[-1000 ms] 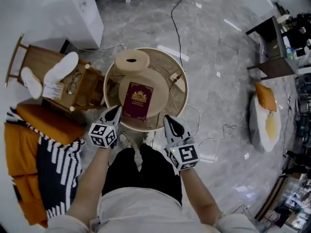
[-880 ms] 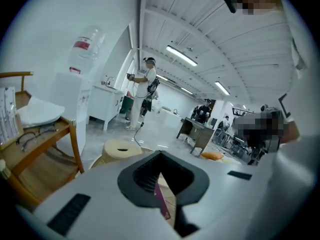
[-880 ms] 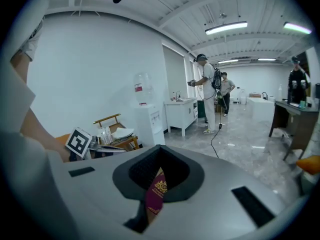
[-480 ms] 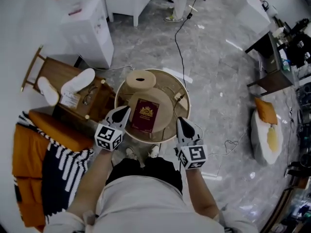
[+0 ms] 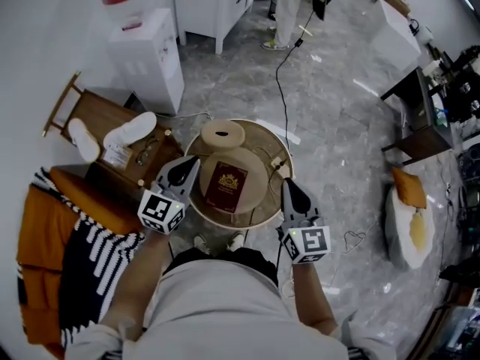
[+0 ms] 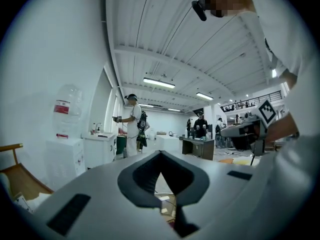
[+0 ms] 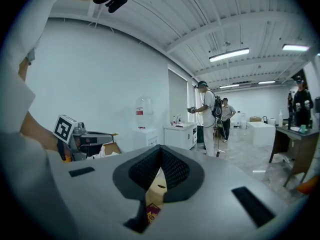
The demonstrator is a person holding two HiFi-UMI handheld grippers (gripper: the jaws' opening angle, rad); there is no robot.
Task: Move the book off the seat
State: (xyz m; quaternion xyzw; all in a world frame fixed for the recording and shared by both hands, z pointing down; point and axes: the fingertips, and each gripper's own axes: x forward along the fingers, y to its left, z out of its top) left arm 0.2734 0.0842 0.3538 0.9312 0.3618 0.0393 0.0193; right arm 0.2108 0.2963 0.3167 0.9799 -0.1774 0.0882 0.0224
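Two grippers, one in each of your hands, hover at either side of a round beige seat point(image 5: 253, 191), seen from above in the head view. Your left gripper point(image 5: 192, 165) is closed with nothing in its jaws; its own view shows the two pads meeting at the tips. Your right gripper point(image 5: 286, 184) is likewise closed and empty, pads together at the tips. A dark red book point(image 5: 226, 187) with a gold crest lies flat on the middle of the seat, between the two grippers and apart from both. Beyond the book sits a smaller round beige block point(image 5: 223, 135) with a hole in its top. A black cable point(image 5: 279, 66) trails across the grey marble floor point(image 5: 337, 126). To your left stands a wooden chair point(image 5: 97, 122) holding two white slippers point(image 5: 129, 130).
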